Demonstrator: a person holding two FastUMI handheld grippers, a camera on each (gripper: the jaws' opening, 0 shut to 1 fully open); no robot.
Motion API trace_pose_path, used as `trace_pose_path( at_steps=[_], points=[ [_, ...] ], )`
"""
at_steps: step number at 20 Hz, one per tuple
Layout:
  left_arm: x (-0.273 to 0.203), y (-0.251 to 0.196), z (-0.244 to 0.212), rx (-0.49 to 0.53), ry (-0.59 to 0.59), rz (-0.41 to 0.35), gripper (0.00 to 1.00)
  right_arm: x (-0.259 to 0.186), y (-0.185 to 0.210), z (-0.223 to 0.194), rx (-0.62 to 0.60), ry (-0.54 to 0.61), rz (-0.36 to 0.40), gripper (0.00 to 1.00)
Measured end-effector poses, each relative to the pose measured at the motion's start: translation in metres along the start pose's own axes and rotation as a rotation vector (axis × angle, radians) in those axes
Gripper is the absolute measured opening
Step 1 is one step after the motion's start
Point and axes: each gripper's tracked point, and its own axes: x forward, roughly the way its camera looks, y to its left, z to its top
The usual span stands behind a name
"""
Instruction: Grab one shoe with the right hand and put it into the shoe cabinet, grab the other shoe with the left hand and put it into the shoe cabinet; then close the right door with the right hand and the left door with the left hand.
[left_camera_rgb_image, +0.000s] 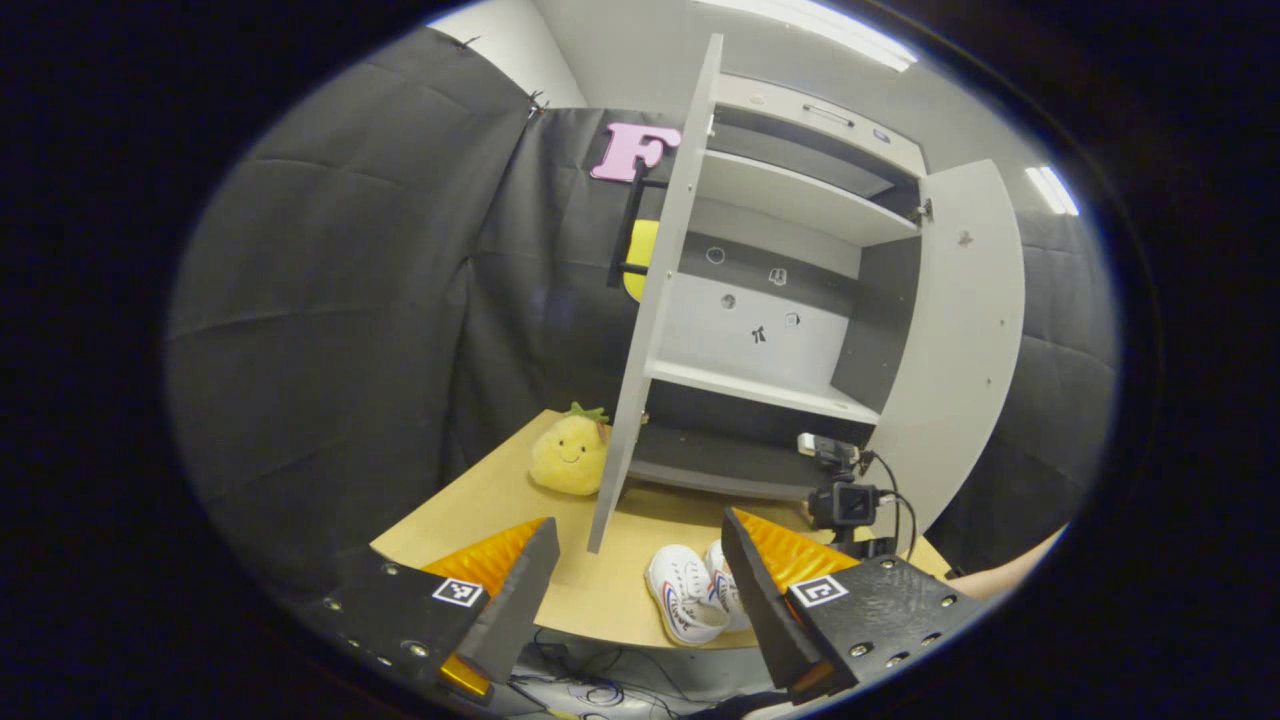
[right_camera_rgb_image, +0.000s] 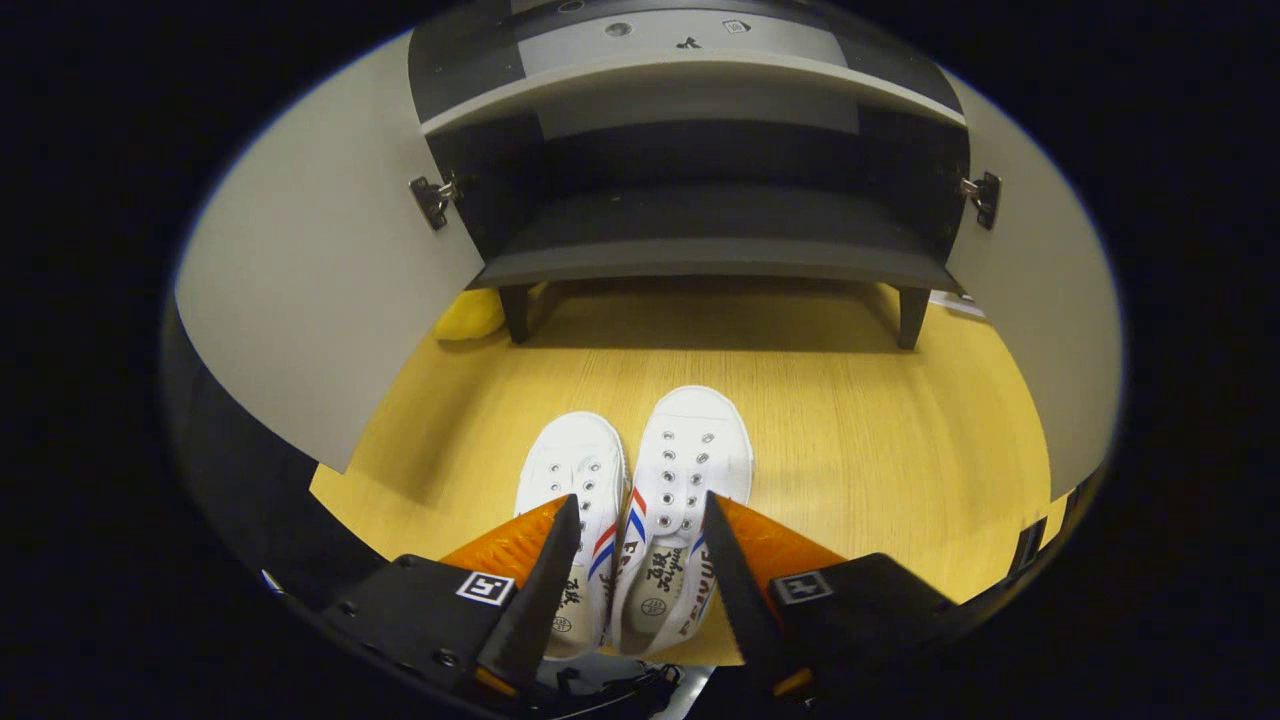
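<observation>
Both white canvas shoes are sitting side by side on the wooden tabletop (right_camera_rgb_image: 860, 440), toes pointing at the shoe cabinet (right_camera_rgb_image: 700, 250), right in front of its bottom shelf. In the right gripper view, the right gripper (right_camera_rgb_image: 640, 560) is down over the heel end of the right-hand shoe (right_camera_rgb_image: 690, 470), fingers spread apart with one on each side of that shoe; I honestly can't tell if they're touching it. The left-hand shoe (right_camera_rgb_image: 572, 462) is just beside it, touching along the side. Both cabinet doors are swung open, the left door (right_camera_rgb_image: 320, 290) and the right door (right_camera_rgb_image: 1040, 300), and the bottom shelf has nothing on it.

In the left gripper view, the left gripper (left_camera_rgb_image: 640, 590) is up in the air well back from the cabinet, fingers wide apart, gripping nothing. A yellow plush toy (left_camera_rgb_image: 570, 455) sits on the table just beside the open left door, on its outer side. A small black camera on a stand (left_camera_rgb_image: 845, 500) is in front of the cabinet near the right door.
</observation>
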Motion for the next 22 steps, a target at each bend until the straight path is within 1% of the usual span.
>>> trace_pose_path(
  at_steps=[1,2,4,5,6,7,9,10,12,13,14,15,16,17,18,19,20,21,22],
  points=[
    [0.0,0.0,-0.002,0.0,0.006,-0.001,0.94,0.003,0.0,-0.004,0.009,0.02,-0.005,0.53],
    [0.002,0.0,-0.003,0.001,0.011,0.0,0.94,0.008,-0.001,-0.007,0.022,0.036,-0.011,0.45],
    [0.003,0.002,-0.004,0.007,0.019,0.008,0.92,0.016,0.0,-0.015,0.041,0.074,-0.012,0.45],
    [0.005,0.005,-0.006,0.009,0.023,0.012,0.94,0.02,0.002,-0.021,0.04,0.095,-0.006,0.53],
    [0.007,0.007,-0.006,0.008,0.026,0.015,0.95,0.024,0.001,-0.026,0.028,0.111,-0.015,0.53],
    [0.01,0.008,-0.008,0.007,0.032,0.018,0.95,0.026,0.001,-0.028,0.019,0.117,-0.018,0.45],
    [0.013,0.01,-0.009,0.004,0.039,0.021,0.94,0.027,0.002,-0.026,0.041,0.113,-0.026,0.45],
    [0.014,0.011,-0.009,0.004,0.04,0.021,0.94,0.027,0.001,-0.023,0.056,0.11,-0.023,0.53],
    [0.016,0.012,-0.008,0.007,0.042,0.02,0.94,0.027,-0.001,-0.025,0.089,0.111,-0.009,0.53],
    [0.016,0.012,-0.01,0.01,0.044,0.02,0.94,0.028,-0.001,-0.026,0.104,0.114,-0.002,0.49],
    [0.018,0.012,-0.01,0.013,0.047,0.02,0.94,0.028,-0.004,-0.026,0.111,0.119,-0.002,0.49],
    [0.018,0.012,-0.011,0.015,0.05,0.02,0.94,0.03,-0.004,-0.025,0.123,0.118,0.001,0.53],
    [0.019,0.012,-0.012,0.015,0.053,0.019,0.94,0.021,-0.005,-0.02,0.139,0.112,0.008,0.55],
    [0.02,0.011,-0.013,0.015,0.056,0.018,0.94,0.026,-0.006,-0.022,0.163,0.101,0.002,0.39],
    [0.021,0.011,-0.013,0.016,0.057,0.017,0.94,0.03,-0.011,-0.025,0.163,0.105,-0.011,0.39],
    [0.021,0.01,-0.014,0.017,0.058,0.016,0.94,0.03,-0.011,-0.028,0.161,0.116,-0.006,0.38],
    [0.023,0.009,-0.014,0.016,0.061,0.011,0.94,0.033,-0.01,-0.031,0.156,0.142,-0.004,0.31],
    [0.024,0.007,-0.015,0.017,0.065,0.006,0.94,0.032,-0.01,-0.03,0.149,0.155,-0.009,0.36],
    [0.026,0.006,-0.016,0.019,0.069,0.003,0.94,0.035,-0.011,-0.03,0.134,0.173,-0.021,0.36]
  ],
)
